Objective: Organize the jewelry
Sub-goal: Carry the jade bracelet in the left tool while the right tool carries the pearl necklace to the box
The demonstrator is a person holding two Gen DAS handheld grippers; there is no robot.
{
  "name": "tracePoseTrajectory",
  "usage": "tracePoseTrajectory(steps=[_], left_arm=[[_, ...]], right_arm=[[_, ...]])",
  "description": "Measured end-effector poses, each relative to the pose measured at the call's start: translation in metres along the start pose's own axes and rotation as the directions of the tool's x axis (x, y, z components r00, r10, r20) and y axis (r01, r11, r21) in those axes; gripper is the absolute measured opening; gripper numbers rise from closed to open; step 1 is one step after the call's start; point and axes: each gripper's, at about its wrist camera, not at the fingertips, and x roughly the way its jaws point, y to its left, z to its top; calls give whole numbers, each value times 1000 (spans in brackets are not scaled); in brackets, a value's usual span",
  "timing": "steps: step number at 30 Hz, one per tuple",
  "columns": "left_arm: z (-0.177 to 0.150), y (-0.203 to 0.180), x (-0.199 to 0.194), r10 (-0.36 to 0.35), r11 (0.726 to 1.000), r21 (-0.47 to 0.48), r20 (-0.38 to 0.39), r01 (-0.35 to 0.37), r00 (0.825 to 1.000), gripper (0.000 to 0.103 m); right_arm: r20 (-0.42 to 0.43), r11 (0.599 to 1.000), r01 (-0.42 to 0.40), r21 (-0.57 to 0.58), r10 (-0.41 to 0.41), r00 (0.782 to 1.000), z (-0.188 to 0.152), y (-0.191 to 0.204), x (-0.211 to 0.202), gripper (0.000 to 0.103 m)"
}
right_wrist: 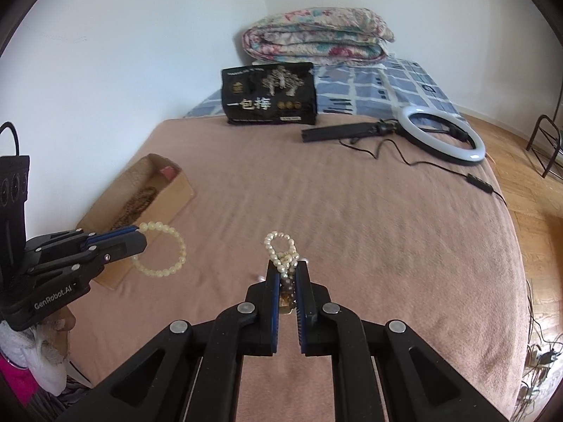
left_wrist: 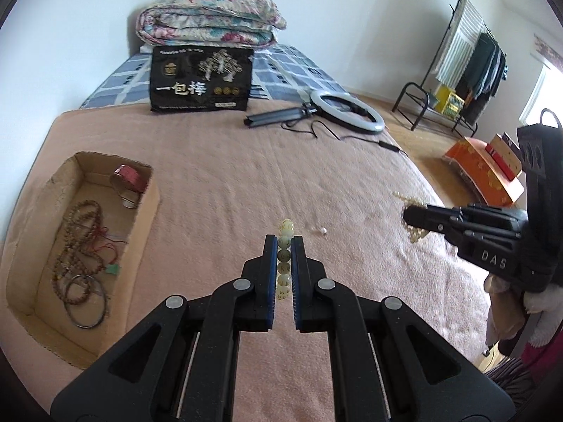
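Pink blanket (left_wrist: 228,183) covers the near part of a bed, with a blue checked sheet (left_wrist: 116,84) beyond it and a folded floral quilt (left_wrist: 207,21) against the white wall. On the blanket lie a black printed bag (left_wrist: 202,79), a ring light (left_wrist: 346,107) and, at the left, a cardboard box (left_wrist: 31,211) holding brown wooden beads (left_wrist: 75,246) and a dark bangle (left_wrist: 86,302). Left gripper (left_wrist: 284,242) is clamped on a pale yellow bead bracelet (right_wrist: 165,249), held above the blanket near the box. Right gripper (right_wrist: 286,269) is pinched on a bunched pearl strand (right_wrist: 281,251), over the blanket's middle. 1 tiny white bead (left_wrist: 323,231) lies loose between them.
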Motion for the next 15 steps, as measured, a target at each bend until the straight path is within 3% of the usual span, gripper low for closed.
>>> tracePoseTrajectory(steps=[15], left_arm=[[-2,67,-47,92,993,-78,75,-86,993,5]], right_arm=[[12,992,-98,-85,100,995,15,81,22,5]])
